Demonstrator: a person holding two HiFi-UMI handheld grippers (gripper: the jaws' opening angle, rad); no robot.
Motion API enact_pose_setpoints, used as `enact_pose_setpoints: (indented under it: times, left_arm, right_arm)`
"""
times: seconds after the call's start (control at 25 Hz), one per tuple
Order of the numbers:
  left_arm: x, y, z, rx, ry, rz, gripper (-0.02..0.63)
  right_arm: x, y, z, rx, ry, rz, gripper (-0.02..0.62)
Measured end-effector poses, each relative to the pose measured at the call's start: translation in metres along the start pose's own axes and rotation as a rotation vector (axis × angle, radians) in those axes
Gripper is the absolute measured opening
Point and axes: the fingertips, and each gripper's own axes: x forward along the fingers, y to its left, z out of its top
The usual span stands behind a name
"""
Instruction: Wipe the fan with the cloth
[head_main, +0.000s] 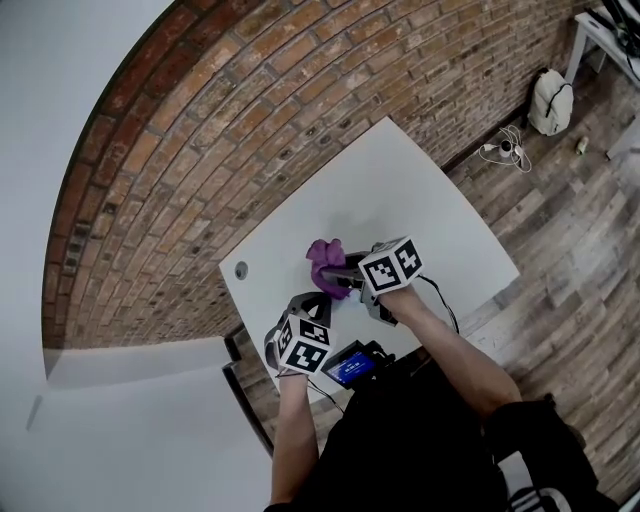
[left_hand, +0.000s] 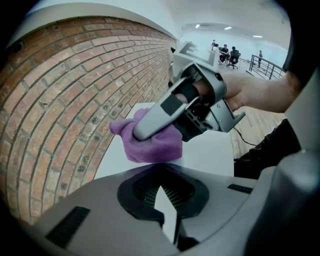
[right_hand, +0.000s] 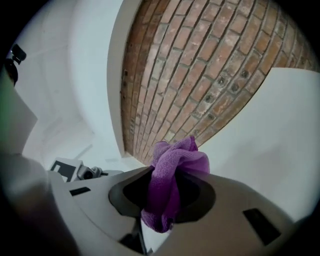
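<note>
Dark-clothed at the bottom of the head view, a person (head_main: 420, 440) stands over a white table (head_main: 400, 180) with a two-jaw gripper in each hand. Lower in the picture, by the table's near edge, the left gripper (head_main: 312, 302) points steeply down, its jaws clenched together with nothing held between them, as its own view shows. Farther in over the tabletop, the right gripper (head_main: 338, 274) lies about level, its jaws clamped on a bunched purple cloth (head_main: 323, 258). The right gripper view shows the fabric pinched between the pads, one fold puffing out ahead of them and a tail hanging below.

From the left gripper view, the cloth bulges around the right gripper's tip, low over the table near the side that meets the brick wall (head_main: 250, 120); whether it touches the surface cannot be told. The two grippers are near each other but apart.

A small device with a lit blue screen (head_main: 350, 366) sits just beside the left gripper, and a black cable (head_main: 440, 300) trails back along the right forearm. A round hole (head_main: 241, 269) marks the table's left corner. Well apart, a pale bag (head_main: 549, 100) rests on the plank floor (head_main: 560, 240) by the wall — and seated people (left_hand: 227, 51) show small in the far background of the left gripper view.
</note>
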Motion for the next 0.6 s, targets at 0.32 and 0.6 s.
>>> enact_pose_setpoints:
  times: [0.32,0.6]
  left_arm:
    - [0.000,0.001,0.000,0.008,0.003,0.002,0.002]
    - [0.000,0.001,0.000,0.006,0.003,0.002,0.002]
  right_arm:
    - [-0.003,-0.052,-0.036,0.173,-0.062,-0.085,0.094]
    - [-0.021,-0.094,-0.067,0.204,-0.005,-0.220,0.094]
